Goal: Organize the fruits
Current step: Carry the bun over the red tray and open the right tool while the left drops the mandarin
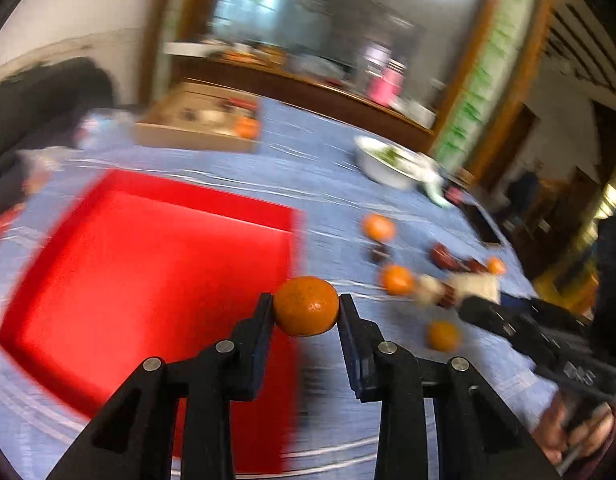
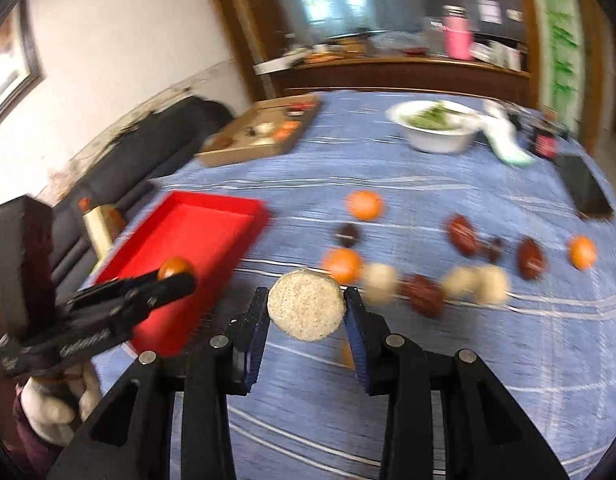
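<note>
My left gripper (image 1: 306,300) is shut on a tangerine (image 1: 304,314), which hangs over the near right edge of the red tray (image 1: 196,192). In the right wrist view that left gripper (image 2: 180,276) holds the tangerine (image 2: 175,267) above the tray (image 2: 212,200). My right gripper (image 2: 306,300) is shut on a pale speckled round fruit (image 2: 306,312), lifted off the blue tablecloth (image 2: 427,380). Beyond it lie several loose fruits: tangerines (image 2: 364,204), dark red ones (image 2: 461,234) and pale round ones (image 2: 491,284). The inside of the tray holds nothing.
A cardboard box (image 2: 264,132) with odds and ends stands at the far left of the table. At the far right are a white bowl of greens (image 2: 437,126) and a black phone (image 2: 585,190). A dark sofa (image 2: 120,168) flanks the table on the left.
</note>
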The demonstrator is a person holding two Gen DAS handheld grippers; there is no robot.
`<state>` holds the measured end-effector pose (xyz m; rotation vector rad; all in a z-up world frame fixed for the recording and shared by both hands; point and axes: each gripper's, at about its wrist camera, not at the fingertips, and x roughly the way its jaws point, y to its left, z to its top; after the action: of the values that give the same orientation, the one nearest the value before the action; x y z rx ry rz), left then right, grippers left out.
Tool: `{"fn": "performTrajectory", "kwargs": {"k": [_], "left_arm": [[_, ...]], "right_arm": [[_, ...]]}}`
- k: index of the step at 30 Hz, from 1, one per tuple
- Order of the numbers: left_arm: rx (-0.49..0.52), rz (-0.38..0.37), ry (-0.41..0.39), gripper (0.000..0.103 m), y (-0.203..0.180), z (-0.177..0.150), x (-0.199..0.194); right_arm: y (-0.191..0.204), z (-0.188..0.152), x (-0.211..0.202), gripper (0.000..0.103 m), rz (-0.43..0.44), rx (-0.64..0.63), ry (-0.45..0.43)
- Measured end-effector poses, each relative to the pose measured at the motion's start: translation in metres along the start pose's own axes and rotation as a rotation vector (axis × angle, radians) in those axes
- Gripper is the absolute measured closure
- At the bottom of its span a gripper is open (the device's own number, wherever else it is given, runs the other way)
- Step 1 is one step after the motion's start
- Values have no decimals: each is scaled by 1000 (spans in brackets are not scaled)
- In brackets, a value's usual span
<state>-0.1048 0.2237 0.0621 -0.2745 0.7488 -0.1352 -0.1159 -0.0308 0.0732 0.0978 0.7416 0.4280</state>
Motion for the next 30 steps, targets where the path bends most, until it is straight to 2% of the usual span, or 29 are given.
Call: {"fn": "performTrajectory", "kwargs": {"k": [5, 9, 13, 18, 24, 25, 30], "left_arm": [[-97, 174, -28, 70, 66, -3, -16], [-159, 220, -20, 70, 96, -9, -14], [-204, 239, -7, 70, 117, -15, -13], [-241, 241, 6, 69, 124, -19, -8], [-288, 230, 9, 68, 132, -20, -11], [-299, 231, 6, 63, 133, -20, -13], [-323, 236, -34, 56, 131, -15, -28]], "right_arm": [[70, 13, 37, 67, 135, -83, 75], [113, 11, 72, 67, 171, -136, 134], [141, 5, 106, 67, 186, -163, 200], [166, -5, 134, 67, 164, -219, 256], [177, -15, 142, 67, 107, -288, 253], [177, -15, 142, 67, 104, -289, 249], [176, -13, 135, 60, 118, -282, 212]]}}
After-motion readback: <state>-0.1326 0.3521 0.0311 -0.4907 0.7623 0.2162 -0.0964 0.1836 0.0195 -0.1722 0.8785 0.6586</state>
